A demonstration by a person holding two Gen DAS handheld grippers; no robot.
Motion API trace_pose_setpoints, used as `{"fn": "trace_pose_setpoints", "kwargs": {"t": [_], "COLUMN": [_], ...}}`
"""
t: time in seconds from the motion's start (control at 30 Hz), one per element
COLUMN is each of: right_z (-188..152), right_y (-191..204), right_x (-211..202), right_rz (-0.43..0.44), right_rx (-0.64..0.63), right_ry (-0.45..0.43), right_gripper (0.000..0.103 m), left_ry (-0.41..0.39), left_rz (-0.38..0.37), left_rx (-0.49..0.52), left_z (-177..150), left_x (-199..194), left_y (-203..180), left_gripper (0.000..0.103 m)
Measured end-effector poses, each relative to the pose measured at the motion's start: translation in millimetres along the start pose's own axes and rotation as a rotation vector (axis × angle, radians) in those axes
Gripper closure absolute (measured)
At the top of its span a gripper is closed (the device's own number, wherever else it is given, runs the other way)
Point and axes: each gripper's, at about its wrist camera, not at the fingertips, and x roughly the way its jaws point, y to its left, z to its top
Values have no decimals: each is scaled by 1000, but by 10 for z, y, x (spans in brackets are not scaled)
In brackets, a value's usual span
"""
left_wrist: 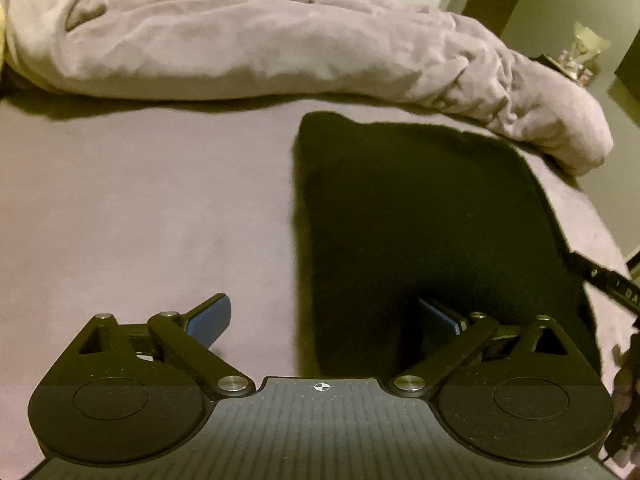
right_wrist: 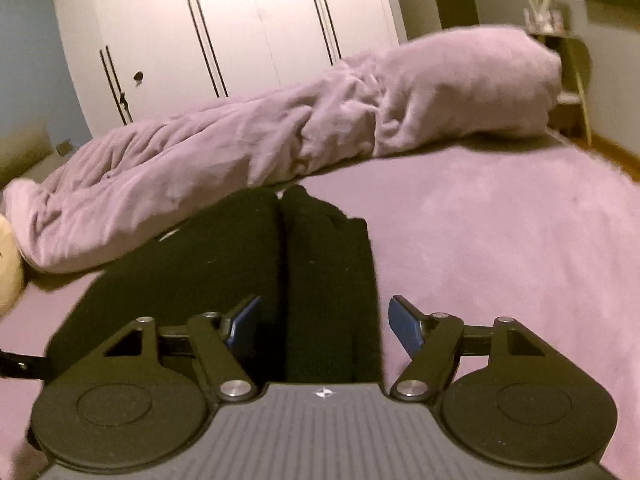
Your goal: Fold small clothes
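A black garment (left_wrist: 432,224) lies flat on the mauve bed sheet (left_wrist: 140,208). My left gripper (left_wrist: 324,320) is open, straddling the garment's left edge: its right finger is over the cloth, its left finger over bare sheet. In the right wrist view the same garment (right_wrist: 248,272) shows two layers with a fold line running down the middle. My right gripper (right_wrist: 324,326) is open, with the garment's right portion between its fingers. The other gripper shows as a black edge at the right of the left wrist view (left_wrist: 600,276).
A bunched mauve duvet (left_wrist: 280,36) lies across the far side of the bed, also in the right wrist view (right_wrist: 304,124). White wardrobe doors (right_wrist: 224,28) stand behind. A small side table (right_wrist: 572,80) is at the far right. A pale pillow (right_wrist: 8,264) sits at left.
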Motion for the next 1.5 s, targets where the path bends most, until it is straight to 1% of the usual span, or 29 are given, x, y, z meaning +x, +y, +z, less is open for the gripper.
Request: {"fn": "trace_pose_setpoints", "kwargs": {"t": [0.03, 0.1, 0.13, 0.23, 0.3, 0.33, 0.37, 0.47, 0.53, 0.57, 0.67, 0.77, 0.87, 0.97, 1.0, 1.03, 1.07, 1.13, 1.27, 1.37, 1.5], "right_z": [18, 45, 50, 50, 9, -23, -43, -98, -82, -56, -7, -12, -11, -25, -22, -17, -13, 3, 41, 63, 16], "right_y": [-57, -177, -240, -397, -513, -565, -624, -721, -696, -678, -585, -492, -397, -370, -365, -349, -335, -262, -115, 11, 299], "right_x": [22, 113, 174, 321, 411, 443, 478, 557, 603, 637, 724, 782, 813, 820, 823, 807, 805, 779, 701, 639, 564], "right_rz": [27, 115, 158, 210, 235, 245, 254, 332, 418, 437, 423, 400, 376, 367, 375, 392, 395, 378, 374, 421, 481], "right_rx": [37, 115, 162, 233, 297, 321, 352, 426, 456, 467, 415, 366, 310, 295, 294, 299, 297, 263, 251, 249, 204], "right_ry": [16, 81, 116, 172, 211, 218, 218, 218, 229, 231, 254, 259, 248, 241, 241, 241, 242, 237, 213, 214, 236], "right_gripper": [32, 31, 28, 21, 16, 16, 16, 14, 12, 10, 11, 18, 25, 32, 42, 46, 47, 49, 50, 51, 52], "left_ry": [1, -14, -27, -39, -5, 13, 32, 68, 100, 111, 117, 88, 68, 50, 33, 17, 7, -8, -20, -40, -64], "left_rz": [-27, -86, -101, -113, -107, -120, -144, -225, -269, -277, -281, -272, -252, -220, -209, -195, -185, -185, -191, -170, -139], "left_rx": [-6, -32, -45, -83, -106, -116, -135, -228, -257, -259, -248, -243, -217, -205, -196, -172, -151, -128, -127, -107, -100], "left_z": [21, 53, 71, 138, 181, 194, 206, 230, 232, 224, 216, 229, 237, 255, 260, 264, 275, 281, 326, 321, 265], "left_x": [-1, -43, -75, -83, 23, 90, 168, 349, 481, 521, 655, 690, 733, 751, 715, 668, 645, 562, 415, 255, -8], "left_y": [5, 26, 37, 105, 145, 166, 195, 283, 285, 277, 218, 187, 148, 88, 56, 19, -14, -46, -40, -36, 91], "left_gripper": [1, 2, 2, 2, 2, 2, 2, 2, 2, 2, 3, 5, 10, 14, 18, 22, 24, 31, 35, 35, 35]}}
